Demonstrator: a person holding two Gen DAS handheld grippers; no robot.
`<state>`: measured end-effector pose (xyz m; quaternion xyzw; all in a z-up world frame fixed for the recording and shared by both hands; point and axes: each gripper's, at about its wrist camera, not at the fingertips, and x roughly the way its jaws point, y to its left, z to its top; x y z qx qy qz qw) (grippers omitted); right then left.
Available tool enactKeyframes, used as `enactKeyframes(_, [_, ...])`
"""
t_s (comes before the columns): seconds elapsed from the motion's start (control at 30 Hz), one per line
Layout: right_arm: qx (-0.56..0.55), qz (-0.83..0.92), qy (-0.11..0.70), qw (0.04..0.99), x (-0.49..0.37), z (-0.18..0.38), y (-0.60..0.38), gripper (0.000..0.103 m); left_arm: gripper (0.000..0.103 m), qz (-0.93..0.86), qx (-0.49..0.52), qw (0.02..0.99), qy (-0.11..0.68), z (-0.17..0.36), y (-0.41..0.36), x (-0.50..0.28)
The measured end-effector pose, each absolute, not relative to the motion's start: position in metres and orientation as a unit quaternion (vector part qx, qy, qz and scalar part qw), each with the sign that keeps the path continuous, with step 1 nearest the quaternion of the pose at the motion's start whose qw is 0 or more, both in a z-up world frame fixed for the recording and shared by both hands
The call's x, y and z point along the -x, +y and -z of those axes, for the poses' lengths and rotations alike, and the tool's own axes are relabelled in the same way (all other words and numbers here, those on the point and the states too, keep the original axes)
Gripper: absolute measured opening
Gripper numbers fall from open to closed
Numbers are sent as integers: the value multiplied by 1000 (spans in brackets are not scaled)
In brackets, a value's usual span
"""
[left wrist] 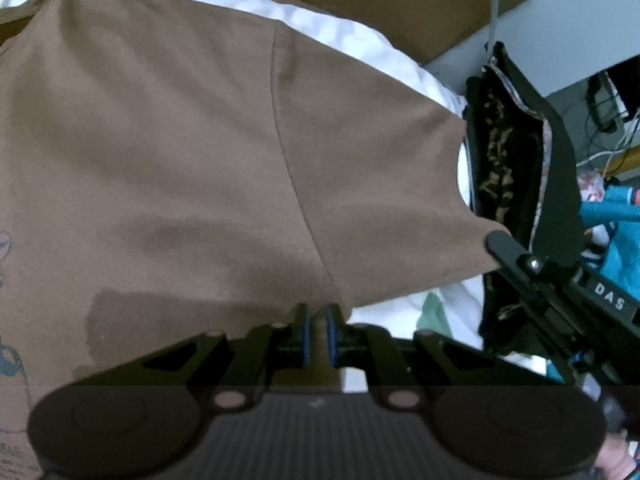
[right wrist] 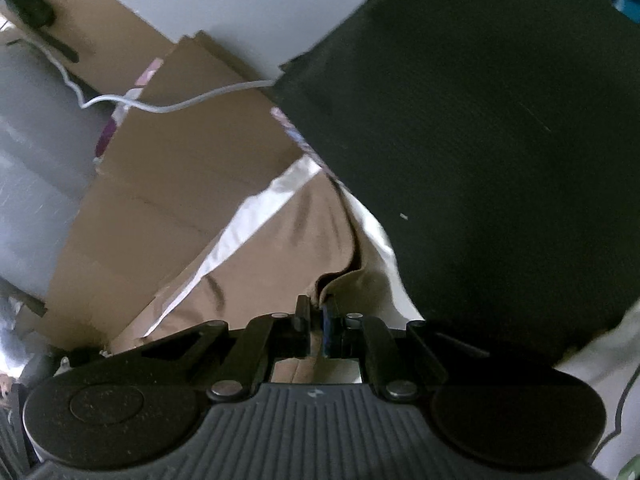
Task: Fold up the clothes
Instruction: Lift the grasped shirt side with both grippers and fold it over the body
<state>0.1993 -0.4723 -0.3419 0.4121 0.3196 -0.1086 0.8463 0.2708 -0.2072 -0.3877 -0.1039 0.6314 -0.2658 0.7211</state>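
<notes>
A brown T-shirt (left wrist: pixel 192 152) lies spread over a white sheet (left wrist: pixel 336 32), one short sleeve reaching right. My left gripper (left wrist: pixel 317 320) is shut on the shirt's near hem, brown cloth pinched between its blue pads. My right gripper (left wrist: pixel 498 240) comes in from the right in the left wrist view, its tip at the sleeve's corner. In the right wrist view, the right gripper (right wrist: pixel 316 312) is shut on a folded edge of the brown shirt (right wrist: pixel 276 240), which bunches up just ahead of the fingertips.
A black garment with a gold print (left wrist: pixel 504 168) lies right of the sleeve and fills the right wrist view as a dark mass (right wrist: pixel 480 160). Flattened cardboard (right wrist: pixel 168 184) and a white cable (right wrist: pixel 168 106) lie beyond. Blue cloth (left wrist: pixel 624 248) sits far right.
</notes>
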Motion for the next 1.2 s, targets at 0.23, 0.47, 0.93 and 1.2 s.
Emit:
enactKeyframes(0.23, [-412, 98, 319, 848, -202, 335, -470, 3, 8, 261, 129, 706, 646, 395, -207, -274])
enactKeyframes(0.47, [-410, 87, 319, 850, -205, 332, -467, 3, 8, 263, 131, 701, 651, 398, -209, -275])
enactKeyframes(0.93, [-407, -17, 314, 858, -204, 313, -435, 3, 3, 246, 153, 696, 657, 409, -203, -276])
enactKeyframes(1.2, [-400, -51, 327, 855, -204, 309, -415, 3, 3, 233, 201, 680, 665, 417, -194, -280])
